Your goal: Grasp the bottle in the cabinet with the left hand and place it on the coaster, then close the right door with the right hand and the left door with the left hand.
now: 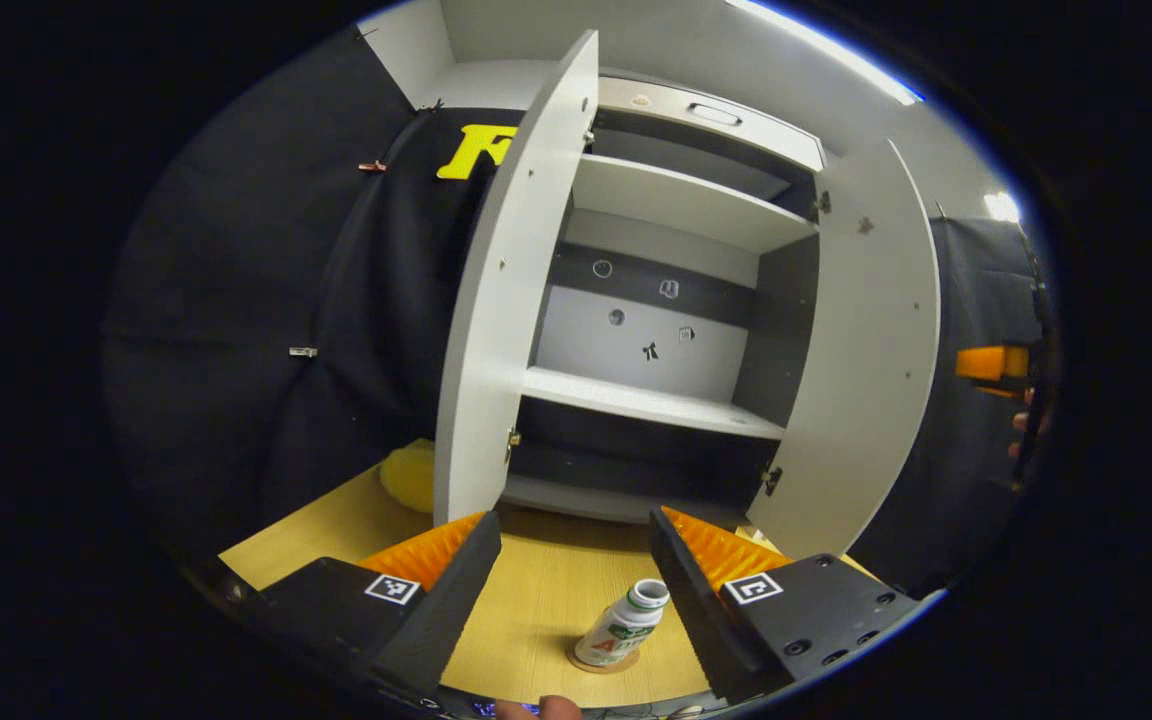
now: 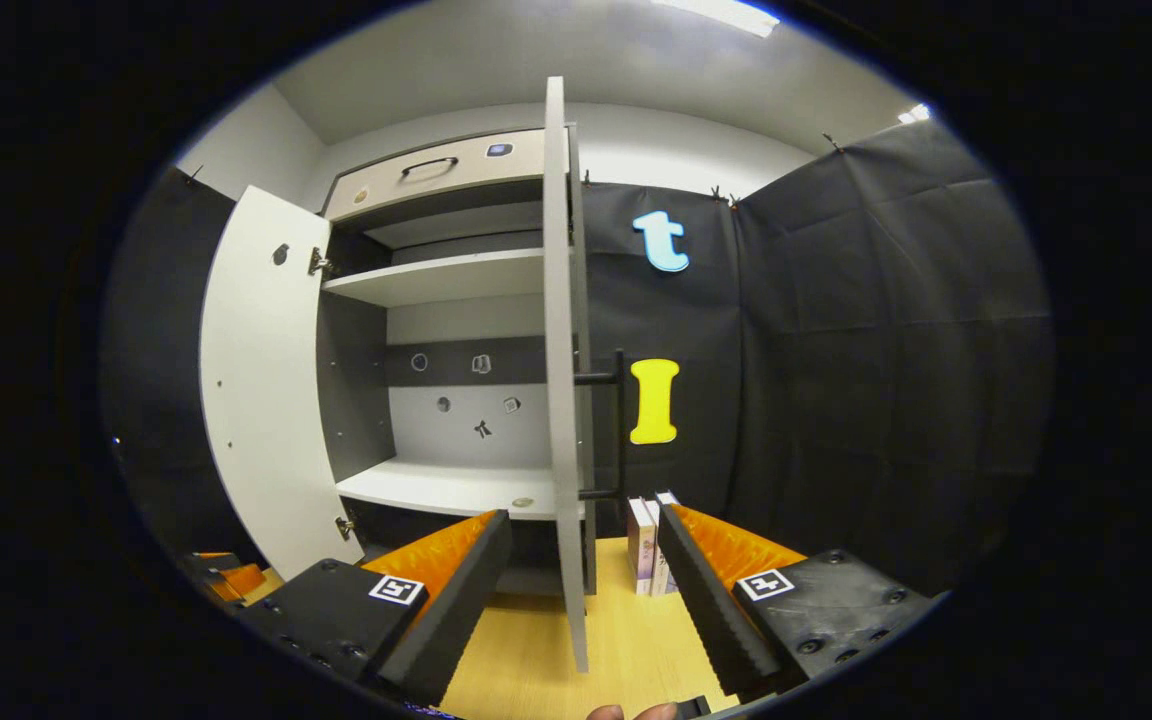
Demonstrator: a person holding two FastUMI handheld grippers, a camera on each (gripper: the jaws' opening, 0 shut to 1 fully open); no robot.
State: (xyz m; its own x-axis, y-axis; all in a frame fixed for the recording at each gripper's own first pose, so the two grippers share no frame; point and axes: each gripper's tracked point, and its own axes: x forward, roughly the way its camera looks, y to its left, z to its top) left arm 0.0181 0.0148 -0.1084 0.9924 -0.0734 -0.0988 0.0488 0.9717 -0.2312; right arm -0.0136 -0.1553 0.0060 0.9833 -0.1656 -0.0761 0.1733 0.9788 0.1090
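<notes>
A small white bottle with a green label stands on a round coaster on the wooden table. My left gripper is open above it, fingers wide apart and not touching it. The cabinet ahead has both doors swung open and bare shelves. In the right gripper view the right door is seen edge-on, its lower edge lying between the spread fingers of my open right gripper. The door's dark bar handle is on its right side. The left door stands open further left.
A yellow soft object lies on the table behind the left door. Two or three books stand upright right of the right door. The other gripper and a hand show at the far right edge.
</notes>
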